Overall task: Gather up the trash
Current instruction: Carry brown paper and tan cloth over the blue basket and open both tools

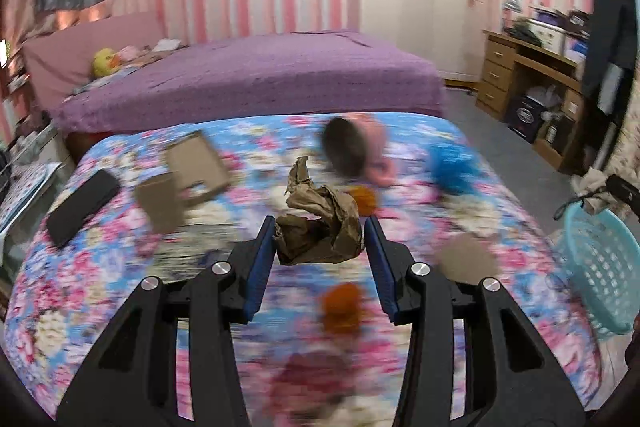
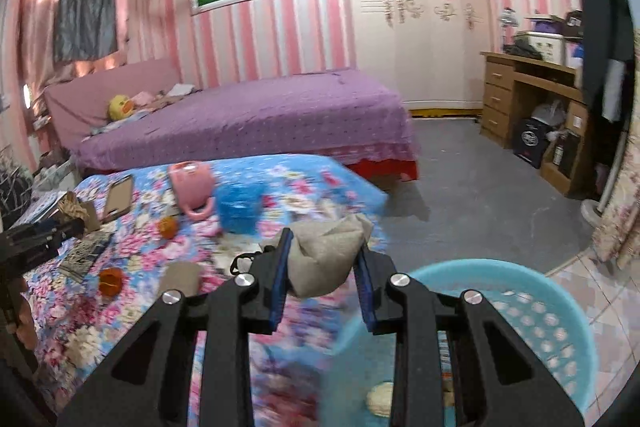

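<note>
Brown crumpled paper (image 1: 320,227) upright, left fingers (image 1: 266,247)

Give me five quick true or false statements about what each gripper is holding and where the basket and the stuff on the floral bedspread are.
1. The left gripper holds a crumpled brown paper wad. True.
2. The right gripper is empty. False: its jaws are closed on a grey-beige crumpled wad.
3. The light blue basket sits on the purple bed. False: it stands low beside the floral bedspread, at its near right edge.
4. A pink mug lies on the floral bedspread. True.
5. The basket is completely empty. False: at least one pale scrap lies inside.
</note>
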Action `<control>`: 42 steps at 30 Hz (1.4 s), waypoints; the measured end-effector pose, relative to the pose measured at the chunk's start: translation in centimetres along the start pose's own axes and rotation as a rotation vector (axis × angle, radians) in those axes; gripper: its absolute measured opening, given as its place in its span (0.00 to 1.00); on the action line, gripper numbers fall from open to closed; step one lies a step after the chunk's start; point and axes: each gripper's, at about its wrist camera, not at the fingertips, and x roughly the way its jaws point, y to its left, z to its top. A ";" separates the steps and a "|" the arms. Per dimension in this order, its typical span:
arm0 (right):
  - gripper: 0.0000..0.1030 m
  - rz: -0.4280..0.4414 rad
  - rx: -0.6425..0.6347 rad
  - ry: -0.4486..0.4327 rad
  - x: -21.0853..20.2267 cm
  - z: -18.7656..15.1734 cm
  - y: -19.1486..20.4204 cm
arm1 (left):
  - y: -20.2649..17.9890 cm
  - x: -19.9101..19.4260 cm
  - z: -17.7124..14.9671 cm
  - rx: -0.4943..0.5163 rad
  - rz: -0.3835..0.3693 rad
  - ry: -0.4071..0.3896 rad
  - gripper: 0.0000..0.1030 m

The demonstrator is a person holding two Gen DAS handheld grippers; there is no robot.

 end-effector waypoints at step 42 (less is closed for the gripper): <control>0.30 -0.247 0.144 0.078 -3.5 -4.7 -15.3 | -22.9 1.1 -1.1 0.147 -0.210 0.029 0.93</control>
